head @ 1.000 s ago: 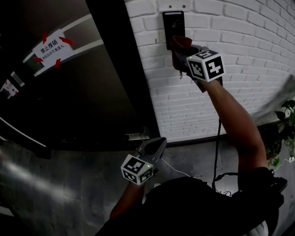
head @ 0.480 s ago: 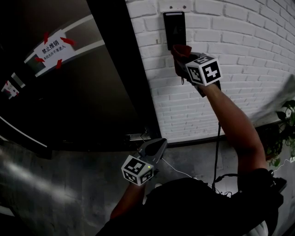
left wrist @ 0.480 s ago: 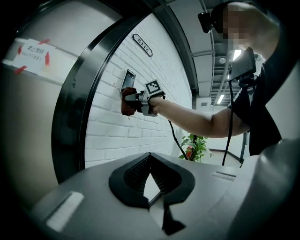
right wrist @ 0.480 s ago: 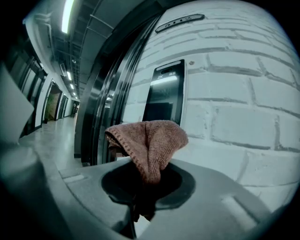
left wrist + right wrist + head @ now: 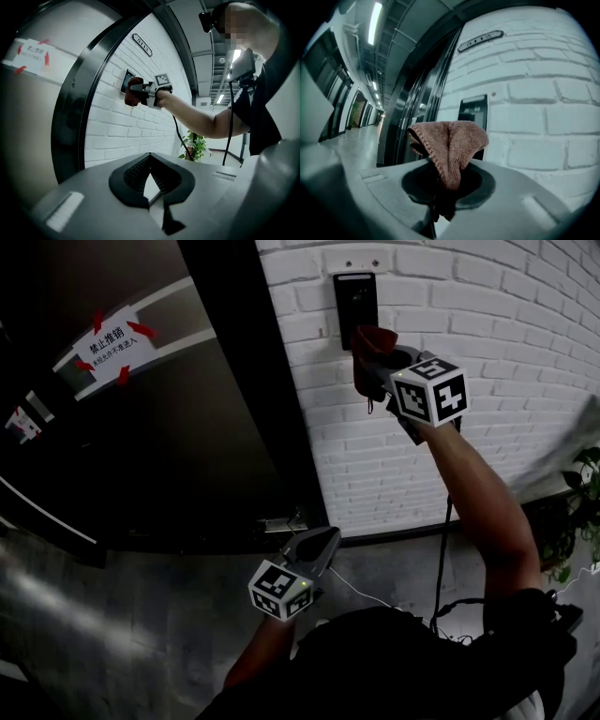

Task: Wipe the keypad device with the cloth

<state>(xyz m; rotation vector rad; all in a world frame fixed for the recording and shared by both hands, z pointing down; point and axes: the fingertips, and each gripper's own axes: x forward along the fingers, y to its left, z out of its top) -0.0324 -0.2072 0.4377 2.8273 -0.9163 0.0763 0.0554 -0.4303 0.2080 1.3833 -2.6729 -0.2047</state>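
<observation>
Clamped right gripper (image 5: 440,190) on bunched cloth (image 5: 451,140), just below wall-mounted keypad device (image 5: 355,292), seemingly off its face. Held left gripper (image 5: 319,542) closed, empty. Judged cloth soft, light; best gripped at the fold.

Cloth (image 5: 449,145) is looking like brownish-red knit, fuzzy and matt, with a stitched hem. Keypad device (image 5: 354,298) is showing a glossy black face; plastic or glass, can't tell. Wall (image 5: 525,352) is reading as white-painted brick, rough, matt. Door frame (image 5: 253,381) is looking like dark semi-gloss metal. Notice (image 5: 105,341) is looking like white paper with red tape. Left gripper (image 5: 150,157) shell is showing smooth matt grey plastic, pads (image 5: 135,171) black and ribbed. Floor (image 5: 112,634) is reflecting light, polished.
</observation>
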